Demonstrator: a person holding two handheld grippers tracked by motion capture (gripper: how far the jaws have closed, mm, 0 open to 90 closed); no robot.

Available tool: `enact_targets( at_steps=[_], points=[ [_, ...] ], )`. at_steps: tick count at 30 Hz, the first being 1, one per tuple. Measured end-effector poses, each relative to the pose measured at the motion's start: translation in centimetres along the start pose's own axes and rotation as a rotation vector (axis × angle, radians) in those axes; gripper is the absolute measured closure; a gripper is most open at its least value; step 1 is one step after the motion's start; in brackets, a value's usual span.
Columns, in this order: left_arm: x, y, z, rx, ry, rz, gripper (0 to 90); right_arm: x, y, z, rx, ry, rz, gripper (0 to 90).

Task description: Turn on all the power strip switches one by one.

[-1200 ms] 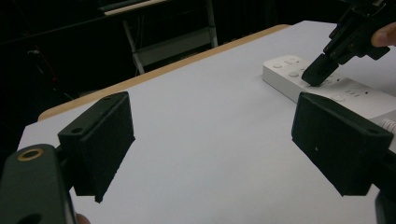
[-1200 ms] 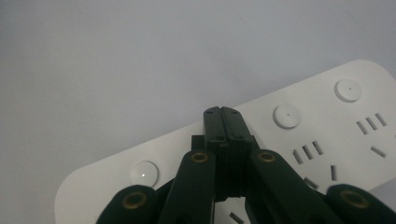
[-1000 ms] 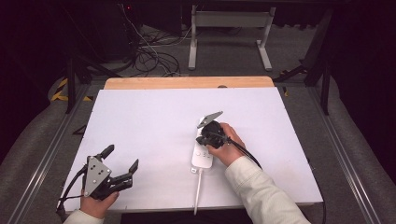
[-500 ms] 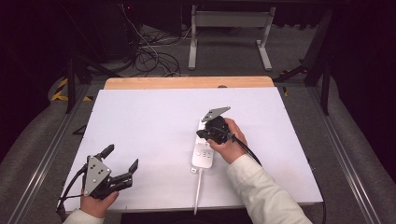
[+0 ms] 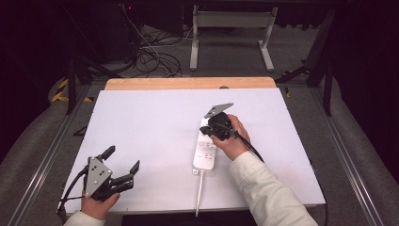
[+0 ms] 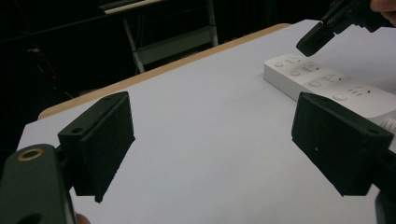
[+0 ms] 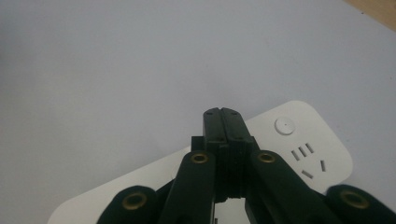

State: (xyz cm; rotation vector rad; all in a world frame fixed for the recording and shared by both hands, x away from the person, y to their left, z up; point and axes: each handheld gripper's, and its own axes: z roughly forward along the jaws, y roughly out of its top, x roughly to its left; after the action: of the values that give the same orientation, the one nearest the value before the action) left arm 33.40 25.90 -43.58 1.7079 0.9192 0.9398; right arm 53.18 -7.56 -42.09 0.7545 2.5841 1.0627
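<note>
A white power strip (image 5: 205,153) lies lengthwise right of the table's middle, and its cord (image 5: 199,190) runs off the front edge. My right gripper (image 5: 207,127) hovers over the strip's far end with its jaws pressed together and nothing between them. In the right gripper view the shut tips (image 7: 223,115) sit just above the strip (image 7: 303,154), near a round button (image 7: 284,126) and a socket. My left gripper (image 5: 122,159) rests near the front left corner, open and empty. Its view looks across the table to the strip (image 6: 327,86) and the right gripper (image 6: 317,37).
The white table top (image 5: 155,122) has a wooden strip (image 5: 188,83) along its far edge. Beyond it, cables (image 5: 150,56) lie on the floor beside a grey metal stand (image 5: 230,28). Metal rails (image 5: 44,160) run along both sides of the table.
My right gripper has shifted a little toward the far end of the power strip, still shut. The left gripper has stayed where it was, open.
</note>
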Motion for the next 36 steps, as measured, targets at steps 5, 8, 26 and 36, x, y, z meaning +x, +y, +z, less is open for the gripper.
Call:
enact_targets(
  at_steps=[5,8,26,36],
  points=[
    [0.0,0.0,0.0,0.001,-0.001,0.0,13.4,-0.2,0.2,0.1,0.005,-0.008,-0.013,90.0],
    [0.0,0.0,0.0,-0.001,0.0,-0.001,13.4,-0.6,0.3,0.5,0.009,-0.013,-0.004,90.0],
    [0.0,0.0,0.0,0.0,-0.001,0.002,13.6,-1.8,-0.3,2.4,0.038,-0.007,0.01,90.0],
    [0.1,0.0,0.0,0.0,0.001,0.001,13.5,-1.6,-0.5,2.9,0.062,0.0,0.004,90.0]
  ],
)
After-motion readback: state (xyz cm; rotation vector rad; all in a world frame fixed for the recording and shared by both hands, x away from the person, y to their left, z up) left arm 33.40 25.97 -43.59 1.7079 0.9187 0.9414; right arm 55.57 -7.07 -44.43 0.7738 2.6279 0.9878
